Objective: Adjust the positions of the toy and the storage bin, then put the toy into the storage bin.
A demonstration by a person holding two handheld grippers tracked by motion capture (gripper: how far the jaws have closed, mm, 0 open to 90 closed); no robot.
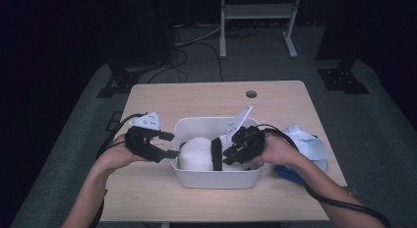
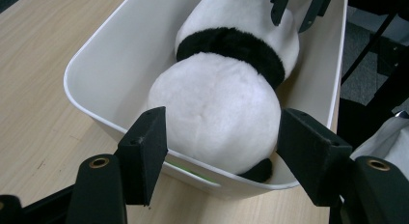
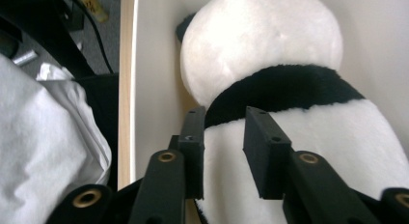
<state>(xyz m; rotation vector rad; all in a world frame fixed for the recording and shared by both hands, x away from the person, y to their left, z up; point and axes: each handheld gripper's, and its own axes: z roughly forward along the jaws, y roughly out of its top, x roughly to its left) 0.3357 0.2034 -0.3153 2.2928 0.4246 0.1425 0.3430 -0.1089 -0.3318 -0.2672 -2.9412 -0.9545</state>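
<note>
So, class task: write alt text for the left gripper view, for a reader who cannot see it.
A black-and-white plush toy lies in a white plastic tub on a light wooden table. The left gripper sits at the tub's near rim, its two black jaws open on either side of the toy's rounded white end. The right gripper reaches in at the far end.

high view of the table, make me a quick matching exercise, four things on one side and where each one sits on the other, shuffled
Things:
1. plush panda
2. white bin
3. left gripper
4. pale cloth

Places:
A. on the table to the right of the bin
B. lying inside the bin
C. middle of the wooden table
D. just outside the bin's left wall, jaws open

Pairs: 1-B, 2-C, 3-D, 4-A
</note>
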